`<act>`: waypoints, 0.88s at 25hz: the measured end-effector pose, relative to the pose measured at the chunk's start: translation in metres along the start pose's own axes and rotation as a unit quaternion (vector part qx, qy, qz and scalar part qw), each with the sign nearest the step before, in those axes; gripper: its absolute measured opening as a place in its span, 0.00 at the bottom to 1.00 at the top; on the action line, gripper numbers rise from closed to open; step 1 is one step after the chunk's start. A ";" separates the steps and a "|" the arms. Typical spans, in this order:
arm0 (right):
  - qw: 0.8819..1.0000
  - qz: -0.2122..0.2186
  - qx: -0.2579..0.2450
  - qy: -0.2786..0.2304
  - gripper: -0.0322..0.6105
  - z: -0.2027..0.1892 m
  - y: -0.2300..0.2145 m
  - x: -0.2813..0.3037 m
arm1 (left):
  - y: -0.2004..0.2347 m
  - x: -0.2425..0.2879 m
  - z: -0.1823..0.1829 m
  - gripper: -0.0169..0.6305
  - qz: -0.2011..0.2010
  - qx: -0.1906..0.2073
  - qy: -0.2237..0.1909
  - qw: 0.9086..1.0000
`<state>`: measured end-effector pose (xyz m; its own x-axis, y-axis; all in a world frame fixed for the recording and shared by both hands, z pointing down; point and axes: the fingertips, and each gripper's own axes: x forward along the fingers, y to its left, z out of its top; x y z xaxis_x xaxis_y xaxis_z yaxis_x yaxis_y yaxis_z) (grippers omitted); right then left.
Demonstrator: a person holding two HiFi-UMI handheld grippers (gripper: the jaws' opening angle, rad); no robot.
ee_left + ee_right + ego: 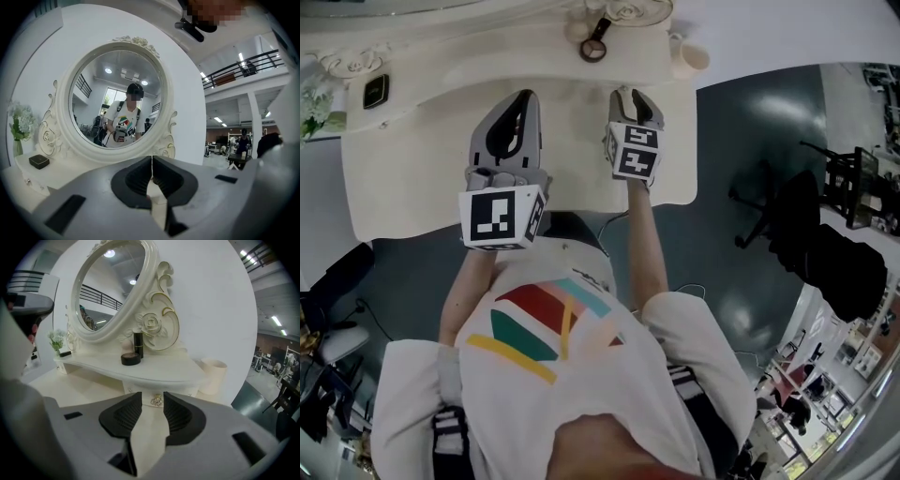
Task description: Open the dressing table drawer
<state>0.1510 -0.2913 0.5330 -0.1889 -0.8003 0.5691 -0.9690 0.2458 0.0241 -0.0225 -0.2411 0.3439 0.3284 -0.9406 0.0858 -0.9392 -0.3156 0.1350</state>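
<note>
Right gripper [152, 396], jaws spread, empty: drawer knob [157, 401] dead ahead, centred between tips. Left gripper [152, 162], closed on nothing, faces mirror [93, 70].

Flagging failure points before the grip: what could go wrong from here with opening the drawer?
The drawer knob is small, seen just at the tips of the open right claw: closing now may pinch only its edge and slip. A jerky pull could topple the bottle on the shelf above.

1. Showed smooth, satin cream paint on the dressing table [159, 373].
2. Showed polished gold-coloured metal on the drawer knob [156, 400].
3. Showed matt grey plastic on the right gripper [152, 395], with ribbed matt black pads [126, 413].
</note>
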 end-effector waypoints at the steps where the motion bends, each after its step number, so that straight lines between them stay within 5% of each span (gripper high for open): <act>1: 1.000 0.002 0.000 0.003 0.22 -0.002 -0.001 0.004 | 0.001 0.001 -0.002 0.04 0.002 0.001 0.001 1.000; 22: 1.000 -0.004 0.010 0.028 0.19 -0.022 -0.011 0.028 | 0.008 0.000 -0.019 0.04 0.020 0.012 0.016 1.000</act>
<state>0.1600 -0.3048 0.5668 -0.1716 -0.7698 0.6147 -0.9737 0.2276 0.0133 -0.0284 -0.2418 0.3639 0.2932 -0.9482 0.1225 -0.9537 -0.2812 0.1064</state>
